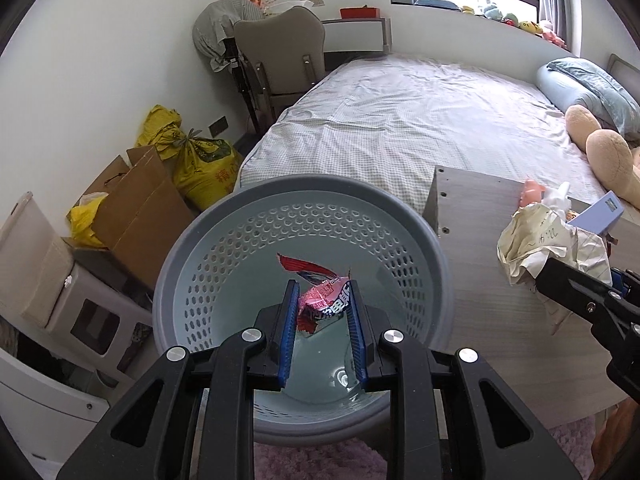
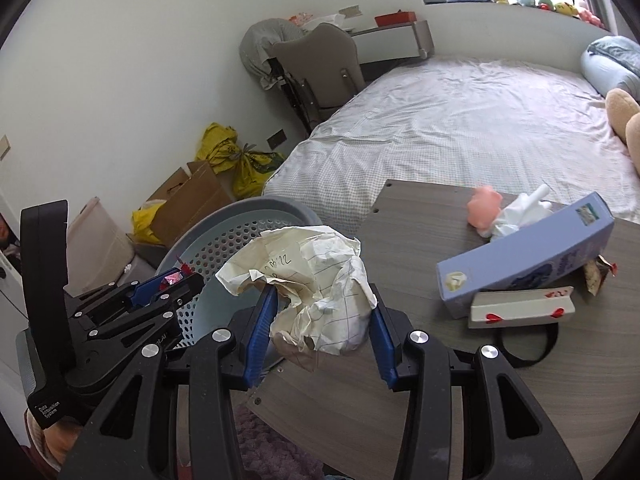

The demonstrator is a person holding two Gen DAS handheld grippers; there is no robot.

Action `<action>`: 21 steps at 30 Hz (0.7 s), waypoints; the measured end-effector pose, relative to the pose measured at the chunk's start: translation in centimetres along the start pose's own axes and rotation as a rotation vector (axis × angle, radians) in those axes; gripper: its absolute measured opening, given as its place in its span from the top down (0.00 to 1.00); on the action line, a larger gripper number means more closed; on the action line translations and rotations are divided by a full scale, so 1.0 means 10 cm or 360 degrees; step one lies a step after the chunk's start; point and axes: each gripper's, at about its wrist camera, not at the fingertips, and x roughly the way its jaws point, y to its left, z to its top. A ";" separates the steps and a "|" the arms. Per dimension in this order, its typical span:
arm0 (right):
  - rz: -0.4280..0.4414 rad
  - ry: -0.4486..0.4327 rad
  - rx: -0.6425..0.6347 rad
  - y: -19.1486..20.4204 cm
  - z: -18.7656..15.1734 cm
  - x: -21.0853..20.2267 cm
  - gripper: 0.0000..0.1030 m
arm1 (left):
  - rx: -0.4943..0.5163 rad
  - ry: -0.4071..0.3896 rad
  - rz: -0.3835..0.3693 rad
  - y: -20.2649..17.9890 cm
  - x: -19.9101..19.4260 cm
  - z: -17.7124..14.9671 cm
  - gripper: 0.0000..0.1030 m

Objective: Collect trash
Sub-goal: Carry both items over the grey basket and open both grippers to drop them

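Hanging over the open mouth of the grey perforated bin, the red snack wrapper sits pinched between the blue pads of the left gripper, so a release here should land it inside. The riskier load is the crumpled lined paper, clamped in the right gripper: it is above the near edge of the wooden table, just beside the bin's rim and not yet over the opening. Let go too soon and the ball would likely drop onto the table or roll off to the fuzzy purple rug. The two grippers are also close together, and the light wrapper could cling to a pad

Only the left wrist view looks straight down into the bin and shows it bare inside. Only the right wrist view shows what remains on the table: a pale blue carton leaning on a playing-card box, a crumpled tissue, a pink toy and another small wrapper
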 end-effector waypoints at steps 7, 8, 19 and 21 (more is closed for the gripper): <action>0.0030 0.0050 -0.0052 0.16 0.07 0.19 0.57 | -0.0037 0.0011 0.0038 0.18 0.08 0.02 0.77; 0.0033 0.0056 -0.0059 0.18 0.08 0.22 0.57 | -0.0042 0.0013 0.0042 0.19 0.09 0.02 0.77; 0.0036 0.0097 -0.0116 0.31 0.14 0.43 0.56 | -0.0088 0.0039 0.0052 0.31 0.18 0.02 0.77; 0.0036 0.0097 -0.0123 0.33 0.15 0.45 0.55 | -0.0096 0.0037 0.0055 0.34 0.19 0.01 0.77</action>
